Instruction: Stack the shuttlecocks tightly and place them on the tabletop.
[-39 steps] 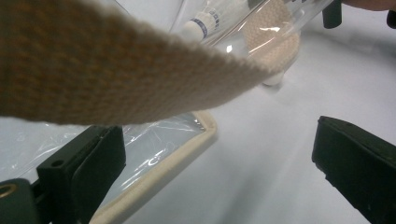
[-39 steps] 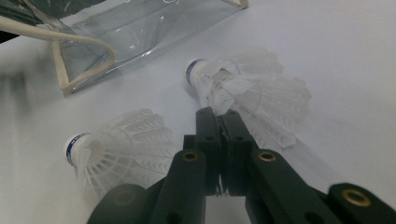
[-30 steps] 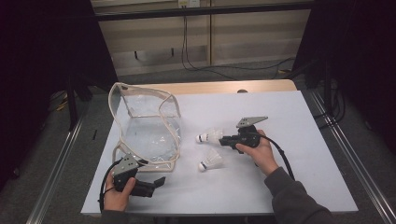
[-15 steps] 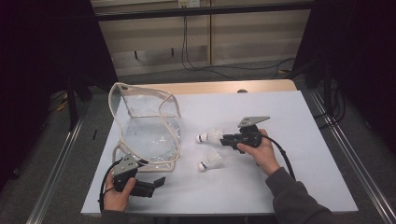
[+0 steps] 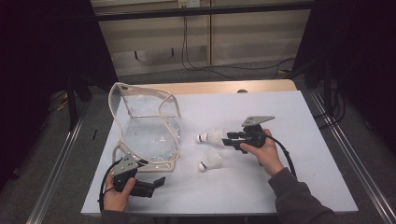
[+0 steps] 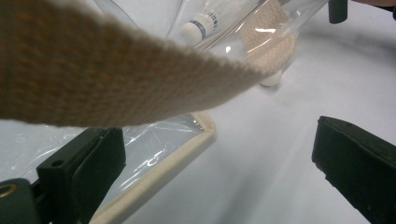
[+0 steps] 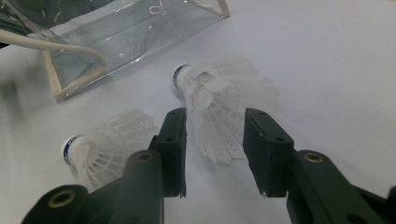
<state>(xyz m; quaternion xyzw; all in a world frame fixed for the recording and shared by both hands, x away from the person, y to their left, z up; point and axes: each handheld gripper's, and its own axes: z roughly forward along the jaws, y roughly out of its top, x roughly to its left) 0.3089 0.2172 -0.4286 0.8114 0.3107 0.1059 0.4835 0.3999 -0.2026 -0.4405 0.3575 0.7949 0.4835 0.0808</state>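
Two black jaws of the right gripper [image 7: 215,154] stand partly apart on either side of a white shuttlecock's [image 7: 223,109] feathered skirt; they have just been opening, and the pads lie close beside the feathers with a sliver of gap on each side, so nothing is clamped. That shuttlecock lies on its side on the white table [image 5: 280,186], its rounded cork tip, ringed by a dark blue band, pointing away from the gripper toward the bag, its skirt a fan of stiff white ribbed vanes, slightly translucent. In the high view the same shuttlecock [image 5: 211,136] sits just ahead of the right gripper [image 5: 229,141], which the person's right hand [image 5: 264,151] holds level above the table. A second shuttlecock [image 5: 211,161] of the same make lies just nearer the person, close beside the first but apart from it; in the right gripper view it [image 7: 105,140] rests to the left of the jaws. Farther left stands a clear plastic bag [image 5: 144,128] with beige webbing trim, its mouth gaping. At the bag's near corner the left gripper [image 5: 159,182] rests low on the table in the left hand [image 5: 119,193], jaws wide apart and holding nothing, with the bag's beige strap [image 6: 116,70] crossing blurred above them.
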